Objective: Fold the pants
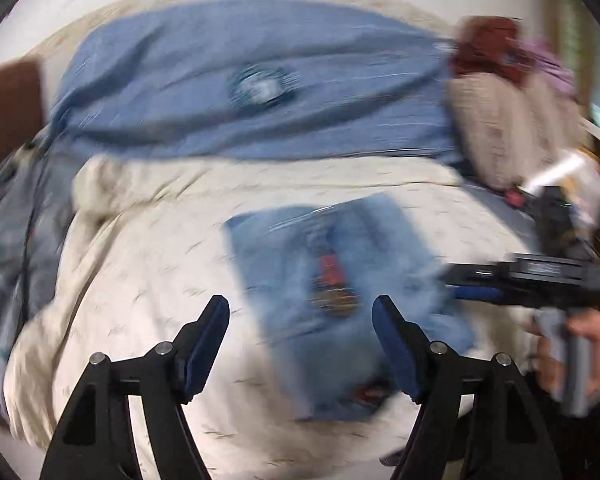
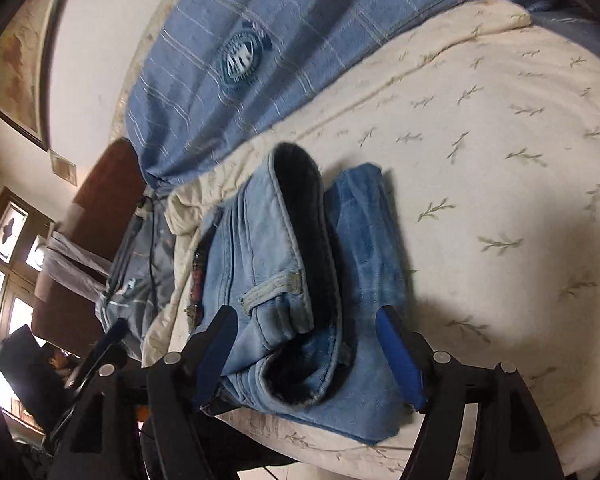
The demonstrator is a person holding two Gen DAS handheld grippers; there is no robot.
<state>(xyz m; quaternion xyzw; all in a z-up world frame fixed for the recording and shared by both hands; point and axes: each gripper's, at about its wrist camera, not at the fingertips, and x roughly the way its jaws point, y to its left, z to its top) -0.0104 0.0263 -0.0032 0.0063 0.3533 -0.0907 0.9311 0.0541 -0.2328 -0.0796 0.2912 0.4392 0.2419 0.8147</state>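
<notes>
Blue-padded fingers of my right gripper (image 2: 302, 354) stand wide apart just above the near end of the folded jeans (image 2: 300, 280), the pads clear of the denim on either side. Those light-blue jeans lie in a compact stack on the cream bedspread (image 2: 500, 160) printed with small leaf sprigs, the waistband opening gaping dark on top. Beyond them lies a blue checked pillow (image 2: 260, 60) with a round emblem. My left gripper (image 1: 300, 344) is also spread open and holds nothing, hovering above the jeans (image 1: 332, 300); that view is smeared. At its right edge I see my right hand (image 1: 580, 356) on the other tool's handle.
</notes>
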